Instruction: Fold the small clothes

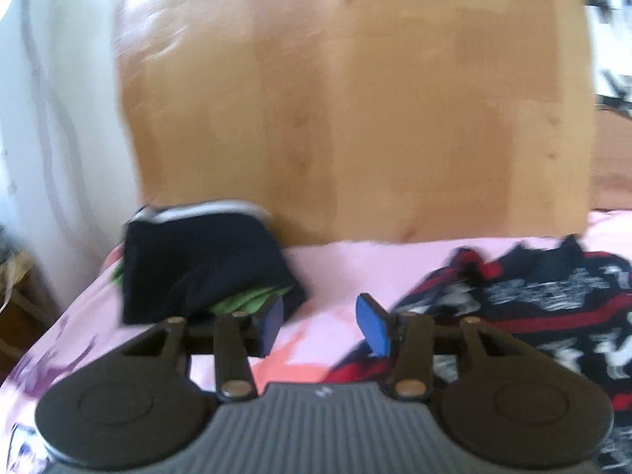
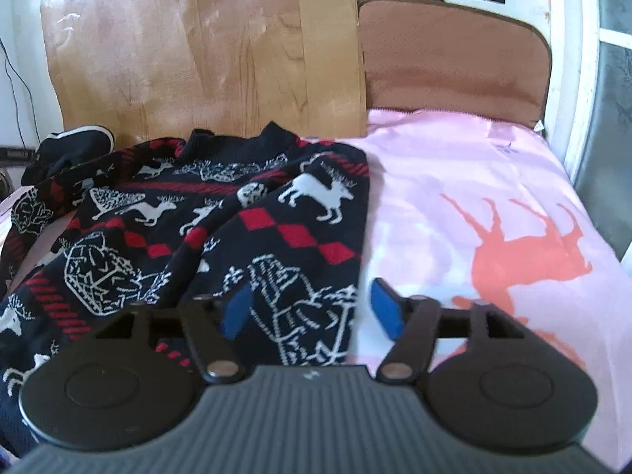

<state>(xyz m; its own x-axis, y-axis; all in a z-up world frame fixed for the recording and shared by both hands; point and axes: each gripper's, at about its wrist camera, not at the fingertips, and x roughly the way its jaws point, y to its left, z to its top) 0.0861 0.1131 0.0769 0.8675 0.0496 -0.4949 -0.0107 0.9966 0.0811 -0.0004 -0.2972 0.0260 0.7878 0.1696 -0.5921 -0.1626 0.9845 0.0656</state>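
We hold two grippers over the bed (image 2: 454, 181), which has a pink cover with an orange deer print. The thing to fold now is, in our judgement, the patterned sweater (image 2: 205, 221), dark with red diamonds and white animals. It lies spread and wrinkled on the bed, with its collar toward the wooden headboard (image 2: 205, 51) and its body running toward us, so its long axis goes along the view of the right wrist camera.

The right gripper (image 2: 310, 310) is directly at the sweater: its jaws are spread and hold nothing, and the right edge of the sweater lies between them, the left pad over the knit and the right pad over the pink cover. The left gripper (image 1: 320, 326) also has its jaws spread and empty; from it the sweater (image 1: 533, 316) lies to the right, just beside the right pad, and between its jaws we see only bed cover. So the right gripper is nearer to a graspable edge.

Count: one sweater; one pile of folded clothes (image 1: 197, 264), dark on top with something green under it, at the left near the headboard; how many pieces are in it we cannot tell. Two grippers.
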